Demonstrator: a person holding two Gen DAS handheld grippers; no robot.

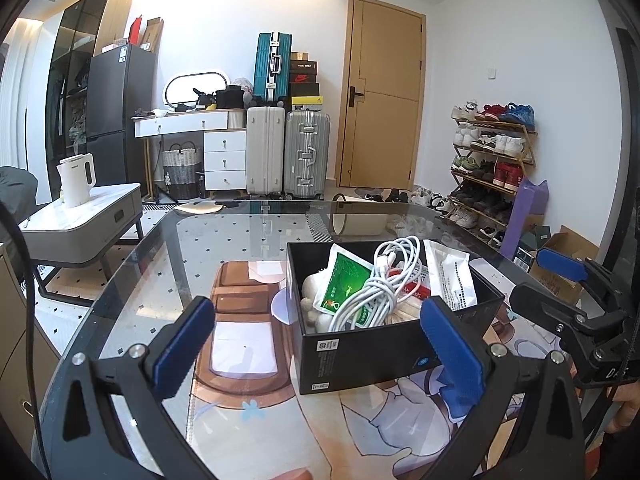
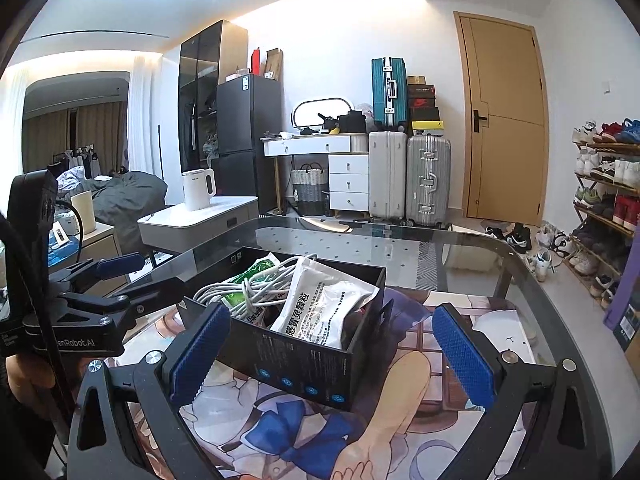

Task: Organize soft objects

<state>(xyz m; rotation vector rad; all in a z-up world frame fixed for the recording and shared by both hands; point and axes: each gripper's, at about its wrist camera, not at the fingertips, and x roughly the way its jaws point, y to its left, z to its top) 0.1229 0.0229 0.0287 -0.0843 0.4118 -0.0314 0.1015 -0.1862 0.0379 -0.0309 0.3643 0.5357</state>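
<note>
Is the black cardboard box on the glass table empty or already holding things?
Holding things. The open-topped black cardboard box contains a coiled white cable, a green sachet and white printed packets.

Black box (image 1: 384, 344) blocks table centre, bare glass (image 1: 240, 236) beyond

bright, ceiling cove light | table (image 1: 248, 220) reflections | fisheye edges, dark corners | sharp

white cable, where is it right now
The coiled white cable lies inside the black box on the glass table, on top of the green packet and left of the white sachets.
</note>
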